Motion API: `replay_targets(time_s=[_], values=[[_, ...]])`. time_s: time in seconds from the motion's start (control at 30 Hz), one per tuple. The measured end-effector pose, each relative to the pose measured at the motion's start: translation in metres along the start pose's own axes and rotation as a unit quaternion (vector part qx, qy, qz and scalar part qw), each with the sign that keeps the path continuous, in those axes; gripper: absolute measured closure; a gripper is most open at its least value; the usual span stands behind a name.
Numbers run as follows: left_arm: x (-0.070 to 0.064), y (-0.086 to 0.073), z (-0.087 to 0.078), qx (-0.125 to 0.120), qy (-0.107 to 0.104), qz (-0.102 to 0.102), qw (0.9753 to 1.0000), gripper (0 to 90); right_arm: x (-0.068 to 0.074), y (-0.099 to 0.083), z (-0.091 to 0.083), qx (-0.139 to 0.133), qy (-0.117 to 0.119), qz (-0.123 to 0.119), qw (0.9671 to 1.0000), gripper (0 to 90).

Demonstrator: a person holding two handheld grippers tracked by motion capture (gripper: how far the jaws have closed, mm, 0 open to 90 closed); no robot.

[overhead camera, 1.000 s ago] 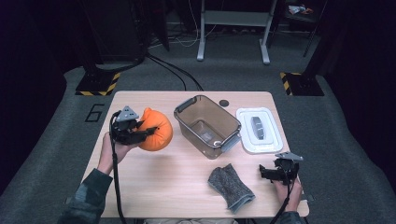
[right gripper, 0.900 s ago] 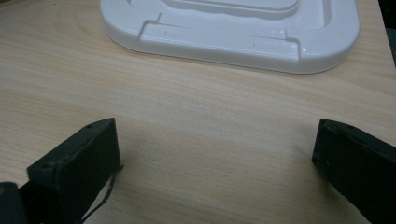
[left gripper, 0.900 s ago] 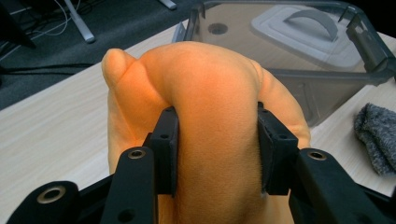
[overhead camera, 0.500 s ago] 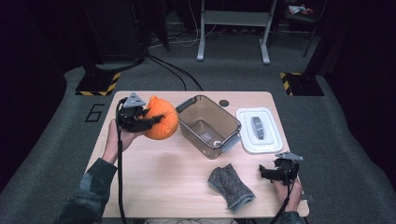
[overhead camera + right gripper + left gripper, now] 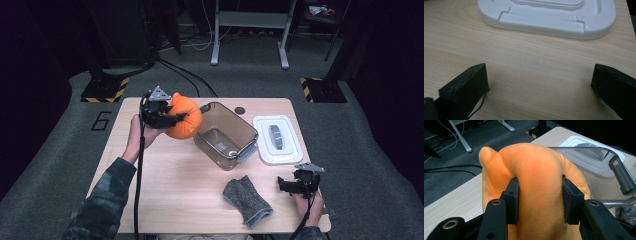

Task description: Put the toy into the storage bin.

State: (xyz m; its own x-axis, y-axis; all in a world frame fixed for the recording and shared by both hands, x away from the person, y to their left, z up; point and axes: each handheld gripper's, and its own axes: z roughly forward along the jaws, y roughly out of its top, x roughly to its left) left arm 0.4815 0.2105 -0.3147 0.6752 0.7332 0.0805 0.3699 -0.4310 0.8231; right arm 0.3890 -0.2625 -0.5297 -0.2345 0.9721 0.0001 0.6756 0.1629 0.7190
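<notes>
Left claw (image 5: 167,116): jaws clamping the soft orange plush toy (image 5: 183,119) around its middle, the fabric bulging out above and to either side of the black pads (image 5: 514,195) in the left gripper view; the toy is being held off the light wooden bench (image 5: 165,185), just beside the left rim of the clear brown plastic container (image 5: 226,135), whether touching it cannot be told. The container is sitting open near the bench's centre, its grey latch (image 5: 621,178) showing at the right of the left gripper view. White rectangular plastic lid (image 5: 277,139): lying flat on the bench, just beside the container on its right, a grey raised part at its middle. Grey knitted glove (image 5: 246,200): lying on the bench toward the near edge, apart from the container. Right claw (image 5: 284,185): jaws standing wide apart and gripping nothing, resting low over bare wood near the bench's front right corner, the lid's white edge (image 5: 549,21) lying ahead of it in the right gripper view.
</notes>
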Motion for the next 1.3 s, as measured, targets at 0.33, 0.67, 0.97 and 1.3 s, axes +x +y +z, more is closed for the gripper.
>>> replay_targets(time_s=[0.33, 0.67, 0.97, 1.3], values=[[-0.007, 0.018, 0.025, -0.001, -0.012, -0.001, 0.9999, 56.6, 0.000, 0.000, 0.000, 0.000, 0.000, 0.000, 1.0000, 0.0], [-0.015, 0.034, 0.047, 0.003, -0.018, 0.004, 0.9998, 56.6, 0.000, 0.000, 0.000, 0.000, 0.000, 0.000, 1.0000, 0.0], [-0.025, 0.042, 0.070, -0.004, -0.027, -0.007, 0.9996, 56.6, 0.000, 0.000, 0.000, 0.000, 0.000, 0.002, 1.0000, 0.0], [-0.031, 0.036, 0.094, 0.005, -0.043, -0.019, 0.9989, 56.2, 0.000, 0.000, 0.000, 0.000, 0.000, 0.002, 1.0000, 0.0]])
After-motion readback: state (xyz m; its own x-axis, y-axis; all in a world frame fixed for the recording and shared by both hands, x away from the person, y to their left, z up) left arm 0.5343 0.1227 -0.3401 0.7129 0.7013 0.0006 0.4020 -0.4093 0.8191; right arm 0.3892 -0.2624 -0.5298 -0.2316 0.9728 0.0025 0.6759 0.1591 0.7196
